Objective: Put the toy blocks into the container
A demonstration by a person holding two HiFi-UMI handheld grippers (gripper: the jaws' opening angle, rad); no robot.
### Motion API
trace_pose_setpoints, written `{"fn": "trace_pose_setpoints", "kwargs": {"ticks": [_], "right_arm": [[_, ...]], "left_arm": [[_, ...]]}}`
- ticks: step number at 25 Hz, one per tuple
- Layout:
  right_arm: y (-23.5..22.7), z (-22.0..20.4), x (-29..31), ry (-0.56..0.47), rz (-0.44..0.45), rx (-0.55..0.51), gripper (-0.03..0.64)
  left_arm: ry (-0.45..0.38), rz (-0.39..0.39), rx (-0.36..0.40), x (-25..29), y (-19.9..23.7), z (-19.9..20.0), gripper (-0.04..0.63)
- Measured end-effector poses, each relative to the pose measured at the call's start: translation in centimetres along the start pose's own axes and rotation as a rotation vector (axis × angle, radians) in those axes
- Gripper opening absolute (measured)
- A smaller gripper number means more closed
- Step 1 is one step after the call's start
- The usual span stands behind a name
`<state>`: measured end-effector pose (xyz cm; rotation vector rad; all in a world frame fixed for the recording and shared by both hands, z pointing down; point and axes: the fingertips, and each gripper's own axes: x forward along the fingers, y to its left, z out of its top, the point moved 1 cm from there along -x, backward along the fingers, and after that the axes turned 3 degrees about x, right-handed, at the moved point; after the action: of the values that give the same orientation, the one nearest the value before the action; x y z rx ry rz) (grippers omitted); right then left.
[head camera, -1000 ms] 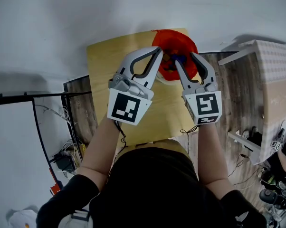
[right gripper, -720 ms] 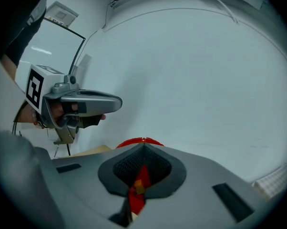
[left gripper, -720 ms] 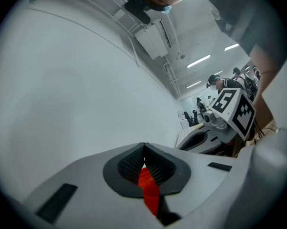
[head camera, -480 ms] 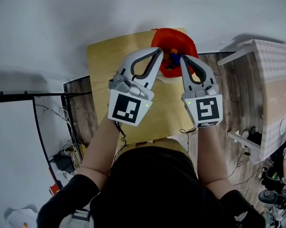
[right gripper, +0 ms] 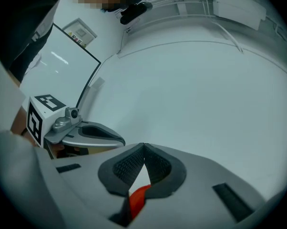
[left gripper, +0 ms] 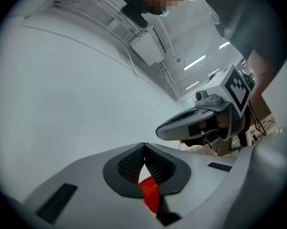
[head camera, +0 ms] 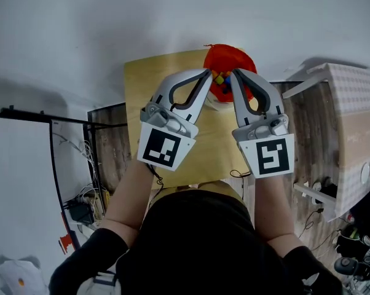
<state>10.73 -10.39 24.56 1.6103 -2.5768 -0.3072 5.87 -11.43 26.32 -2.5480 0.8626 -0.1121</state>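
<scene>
A red container [head camera: 241,61] stands at the far right corner of the small wooden table [head camera: 149,88]. Several coloured toy blocks [head camera: 220,78] lie inside it. My left gripper [head camera: 208,73] and right gripper [head camera: 233,73] are held side by side above the table, with their tips over the container's near rim. Both are shut with nothing between the pads. In the left gripper view the jaws [left gripper: 143,146] meet, a strip of the red container [left gripper: 149,194] shows below them, and the right gripper [left gripper: 158,131] sits at the right. The right gripper view shows the same closed jaws [right gripper: 143,146] over red [right gripper: 138,197].
A white wall fills the background of both gripper views. A white cabinet with a patterned top [head camera: 351,103] stands to the right of the table, and a black metal frame [head camera: 68,158] to the left. Cables and small clutter [head camera: 83,208] lie on the wood floor.
The right gripper's jaws, apart a second ago inside the container, have shut empty. Both grippers have risen, the right one more, and now sit level with each other.
</scene>
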Motion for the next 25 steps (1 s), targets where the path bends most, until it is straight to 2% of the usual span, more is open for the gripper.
{"fn": "trace_pose_setpoints", "kwargs": {"ticks": [17, 25], "right_arm": [[8.4, 1.9, 3.1, -0.041, 0.195, -0.016, 0.028], [10.3, -0.7, 5.4, 0.014, 0.243, -0.003, 0.029]], "left_arm": [[0.069, 0.169, 0.005, -7.0, 4.0, -1.2, 0.011], [0.113, 0.214, -0.011, -8.9, 5.4, -3.7, 0.011]]}}
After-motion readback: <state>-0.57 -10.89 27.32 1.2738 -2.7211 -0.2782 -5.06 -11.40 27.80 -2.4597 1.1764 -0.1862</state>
